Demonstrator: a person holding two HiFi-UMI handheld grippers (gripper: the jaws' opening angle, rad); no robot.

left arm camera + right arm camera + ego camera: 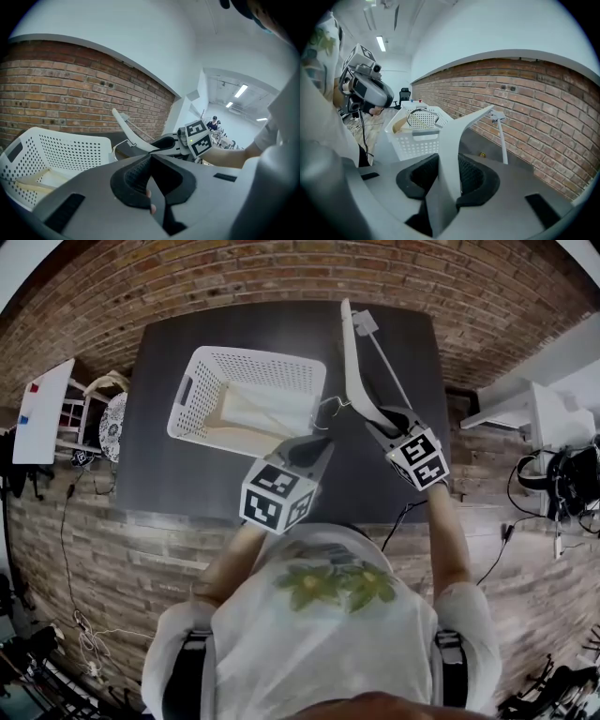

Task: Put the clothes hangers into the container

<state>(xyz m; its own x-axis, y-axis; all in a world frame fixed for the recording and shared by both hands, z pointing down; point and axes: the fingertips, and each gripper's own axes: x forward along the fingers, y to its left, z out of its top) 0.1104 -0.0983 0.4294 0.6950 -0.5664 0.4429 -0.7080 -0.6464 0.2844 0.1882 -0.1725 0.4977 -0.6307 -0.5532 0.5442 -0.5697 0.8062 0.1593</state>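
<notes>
Right tongs (449, 176) grip white hanger (459, 131); left tongs (151, 176) closed, empty, beside basket (253, 357) on dark table (178, 474).

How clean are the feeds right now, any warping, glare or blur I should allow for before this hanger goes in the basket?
Head view: heavy fisheye bows the brick wall around the table; the basket is sharp. Left gripper view: ceiling lights glare in the far room. Right gripper view: even light, the hanger soft where the jaws pinch it.

White hanger (461, 126) in right gripper (449, 174) fingers (475, 178)
</notes>
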